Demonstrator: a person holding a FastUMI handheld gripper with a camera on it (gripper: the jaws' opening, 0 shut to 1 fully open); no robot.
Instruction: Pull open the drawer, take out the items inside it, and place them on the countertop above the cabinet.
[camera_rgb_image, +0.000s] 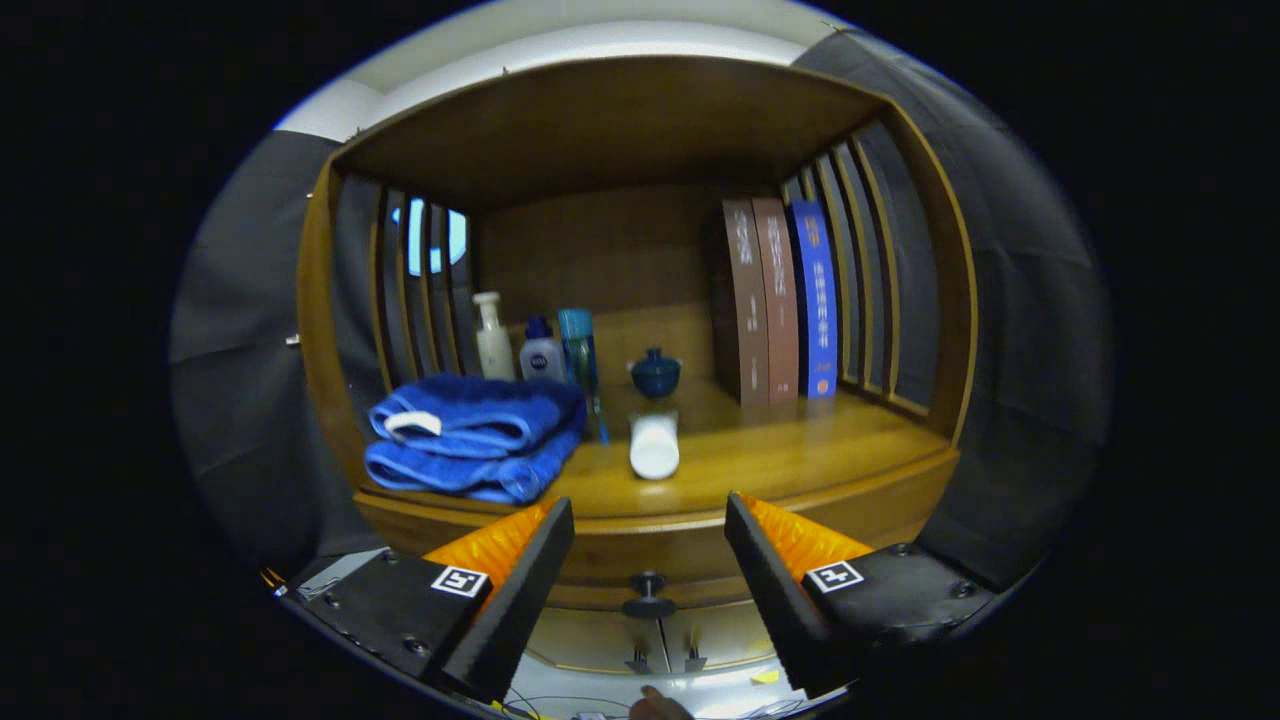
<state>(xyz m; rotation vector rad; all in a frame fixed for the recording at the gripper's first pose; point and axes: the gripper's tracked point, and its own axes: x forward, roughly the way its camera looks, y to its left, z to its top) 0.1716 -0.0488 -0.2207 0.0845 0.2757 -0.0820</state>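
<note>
Gripper (650, 560) fingers spread wide, empty. Drawer (640, 560) shut, long axis crosswise; knob (648, 592) between the fingers, pointing toward them.

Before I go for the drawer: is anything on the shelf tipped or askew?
One thing: a white cylindrical bottle lies on its side mid-countertop, end toward the open gripper; the bottles behind the folded blue towels stand upright.
</note>
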